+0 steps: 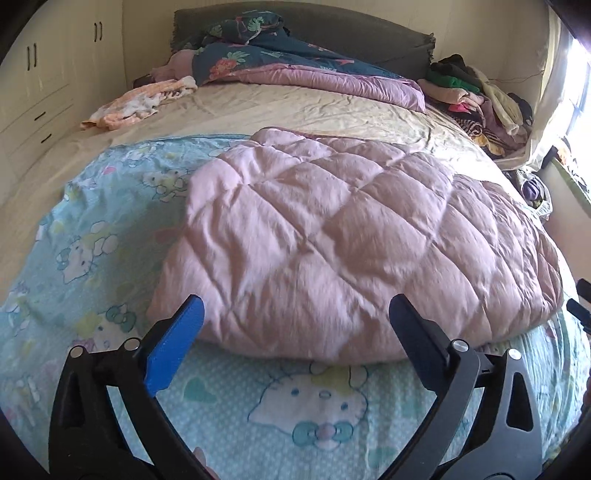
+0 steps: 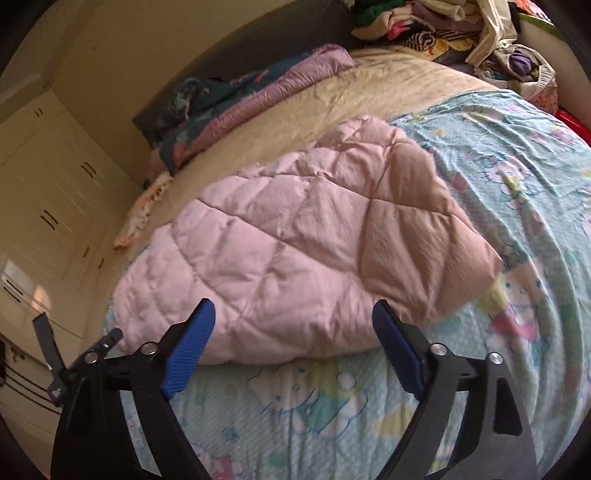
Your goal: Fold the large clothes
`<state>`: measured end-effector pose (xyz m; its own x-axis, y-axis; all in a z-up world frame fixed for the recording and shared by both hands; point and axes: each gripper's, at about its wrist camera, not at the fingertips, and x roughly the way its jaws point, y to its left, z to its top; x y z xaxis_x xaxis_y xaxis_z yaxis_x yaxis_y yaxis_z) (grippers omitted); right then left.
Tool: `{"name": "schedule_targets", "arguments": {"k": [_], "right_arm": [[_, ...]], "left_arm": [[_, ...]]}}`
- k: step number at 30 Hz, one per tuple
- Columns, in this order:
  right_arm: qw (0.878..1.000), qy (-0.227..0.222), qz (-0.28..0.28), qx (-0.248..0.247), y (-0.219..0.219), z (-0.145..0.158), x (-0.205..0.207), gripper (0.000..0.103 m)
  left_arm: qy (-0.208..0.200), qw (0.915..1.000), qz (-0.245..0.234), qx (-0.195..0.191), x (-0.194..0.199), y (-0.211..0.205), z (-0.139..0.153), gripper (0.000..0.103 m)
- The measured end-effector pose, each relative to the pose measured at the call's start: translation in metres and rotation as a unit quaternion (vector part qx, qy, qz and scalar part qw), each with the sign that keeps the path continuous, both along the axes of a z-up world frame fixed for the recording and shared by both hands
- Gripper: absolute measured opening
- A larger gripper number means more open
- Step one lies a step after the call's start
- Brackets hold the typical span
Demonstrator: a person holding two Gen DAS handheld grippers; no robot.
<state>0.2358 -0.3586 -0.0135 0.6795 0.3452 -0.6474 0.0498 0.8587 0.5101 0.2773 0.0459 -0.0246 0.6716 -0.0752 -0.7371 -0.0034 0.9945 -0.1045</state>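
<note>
Claws came first in both views. The left claw (image 1: 295, 314) stood spread wide and gripped nothing, its blue fingertips (image 1: 192, 310) hanging just before the near edge of the pink quilted comforter (image 1: 332, 236), apart from the fabric. The right claw (image 2: 293, 317) was likewise released and empty, its tips poised at the comforter's (image 2: 295, 251) near rounded edge; contact could not be told.

The comforter lay folded into a thick bundle on a light blue sheet (image 1: 317, 402) printed with cartoon white cats wearing bows; no readable writing, brand or label showed on either cloth. The sheet (image 2: 517, 192) spread over the near half of the bed, whose beige cover (image 1: 295, 110) lay bare farther off.

Beyond that, a teal floral duvet with a mauve lining (image 1: 295, 62) was heaped against the grey headboard (image 1: 369, 33). A peach and white cloth (image 1: 140, 101) lay near the bed's left edge, and a pile of mixed clothes (image 1: 476, 96) sat at the far right corner. White cupboards (image 1: 40, 81) with dark handles lined the left wall.
</note>
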Motion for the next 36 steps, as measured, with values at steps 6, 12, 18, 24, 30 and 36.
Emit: {"name": "schedule_targets", "arguments": {"k": [6, 12, 18, 24, 30, 36], "right_arm": [[0.999, -0.014, -0.030, 0.025, -0.005, 0.003, -0.028, 0.092], [0.998, 0.000, -0.053, 0.032, -0.008, -0.011, -0.034, 0.093], [0.997, 0.014, -0.068, 0.018, -0.009, -0.029, -0.030, 0.093], [0.995, 0.034, -0.090, 0.018, -0.016, -0.048, -0.021, 0.094], [0.994, 0.042, -0.102, 0.009, -0.020, -0.056, -0.011, 0.094], [0.991, 0.055, -0.120, -0.006, -0.030, -0.064, 0.003, 0.094]], "left_arm": [[0.009, 0.9999, 0.005, -0.007, -0.016, 0.006, -0.002, 0.094], [0.015, 0.9997, 0.017, -0.014, -0.025, 0.015, -0.007, 0.094], [0.033, 0.9987, 0.029, -0.024, -0.021, 0.023, -0.021, 0.094], [0.051, 0.9963, 0.042, -0.055, -0.013, 0.031, -0.032, 0.094], [0.063, 0.9895, 0.059, -0.116, -0.001, 0.041, -0.042, 0.094], [0.087, 0.9677, 0.089, -0.219, 0.018, 0.057, -0.065, 0.094]]}}
